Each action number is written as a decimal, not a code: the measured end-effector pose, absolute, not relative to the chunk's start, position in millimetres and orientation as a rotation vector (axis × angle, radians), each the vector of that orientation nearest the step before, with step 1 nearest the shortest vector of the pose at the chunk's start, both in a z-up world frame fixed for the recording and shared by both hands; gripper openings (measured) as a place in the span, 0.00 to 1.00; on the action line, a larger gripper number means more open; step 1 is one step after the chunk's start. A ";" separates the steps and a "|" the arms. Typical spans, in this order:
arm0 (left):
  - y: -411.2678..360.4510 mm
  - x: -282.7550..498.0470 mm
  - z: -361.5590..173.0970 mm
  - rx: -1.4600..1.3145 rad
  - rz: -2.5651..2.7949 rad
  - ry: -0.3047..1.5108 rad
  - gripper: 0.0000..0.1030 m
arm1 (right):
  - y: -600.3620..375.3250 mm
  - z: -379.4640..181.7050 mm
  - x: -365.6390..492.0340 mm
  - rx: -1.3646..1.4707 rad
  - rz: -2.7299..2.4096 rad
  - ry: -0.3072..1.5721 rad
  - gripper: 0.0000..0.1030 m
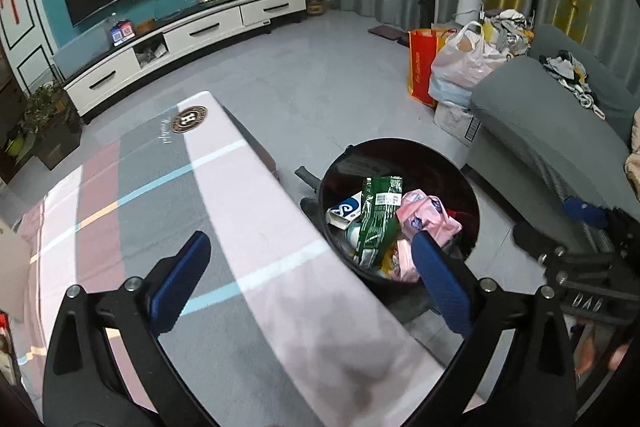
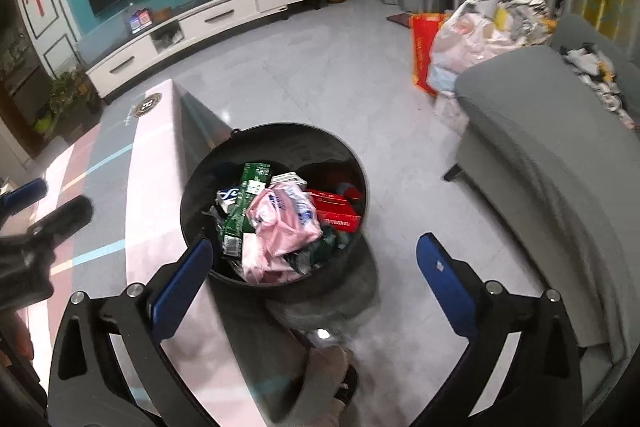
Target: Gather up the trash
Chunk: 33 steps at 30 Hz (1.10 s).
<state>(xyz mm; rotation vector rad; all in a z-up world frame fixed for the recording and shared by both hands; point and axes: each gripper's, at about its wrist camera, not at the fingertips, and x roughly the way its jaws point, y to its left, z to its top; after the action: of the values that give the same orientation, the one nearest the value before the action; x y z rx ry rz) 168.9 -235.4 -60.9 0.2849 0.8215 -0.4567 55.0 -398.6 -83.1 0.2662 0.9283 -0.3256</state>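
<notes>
- The left hand-held gripper (image 1: 306, 277) is spread wide and empty above the cloth-covered bench (image 1: 168, 211).
- The right hand-held gripper (image 2: 314, 277) is likewise spread and empty.
- The black bin (image 2: 276, 135) stands on the floor just beside the bench, holding a pink wrapper (image 2: 282, 223) and a green packet (image 2: 244, 203).
- Only the right wrist view shows the red box (image 2: 334, 209) in the bin.

R gripper (image 2: 316, 269) jaws wide, empty, above round black plastic bin (image 2: 200, 171) w/ crumpled pink plastic wrapper (image 2: 280, 223), green packet (image 2: 240, 207).
</notes>
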 end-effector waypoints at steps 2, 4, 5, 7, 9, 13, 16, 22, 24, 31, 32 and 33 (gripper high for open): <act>-227.7 159.1 -52.1 0.283 -0.451 0.815 0.97 | -394.2 -67.9 44.1 0.255 -0.338 0.916 0.97; -221.7 148.1 -42.6 0.281 -0.448 0.810 0.97 | -388.6 -52.6 34.1 0.244 -0.344 0.905 0.97; -219.2 144.3 -37.9 0.277 -0.447 0.813 0.97 | -385.9 -47.8 31.0 0.236 -0.346 0.904 0.97; -212.3 134.7 -25.7 0.247 -0.467 0.816 0.97 | -378.2 -35.5 23.6 0.221 -0.345 0.891 0.97; -204.6 125.9 -13.4 0.238 -0.449 0.814 0.97 | -369.2 -22.9 15.4 0.193 -0.349 0.880 0.97; -188.6 108.3 7.9 0.238 -0.383 0.760 0.97 | -356.7 0.0 0.3 0.173 -0.353 0.848 0.97; -178.7 99.5 17.6 0.234 -0.380 0.757 0.97 | -348.4 14.8 -9.0 0.173 -0.341 0.821 0.97; -169.1 85.7 22.5 0.226 -0.371 0.772 0.97 | -332.8 26.4 -15.0 0.151 -0.314 0.801 0.97; -166.2 83.2 22.0 0.220 -0.358 0.774 0.97 | -329.5 28.7 -16.0 0.147 -0.311 0.795 0.97; -159.4 80.5 19.6 0.213 -0.324 0.777 0.97 | -322.8 26.6 -17.3 0.138 -0.290 0.797 0.97; -159.0 80.2 19.5 0.214 -0.319 0.776 0.97 | -323.9 25.3 -16.4 0.140 -0.286 0.800 0.97; -159.2 79.9 19.6 0.215 -0.316 0.774 0.97 | -323.8 24.4 -16.1 0.143 -0.284 0.803 0.97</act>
<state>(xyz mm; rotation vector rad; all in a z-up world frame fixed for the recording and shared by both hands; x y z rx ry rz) 79.9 -159.2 19.6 0.2152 0.7742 -0.3165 -16.0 -323.8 24.4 0.1431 0.8030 -0.2843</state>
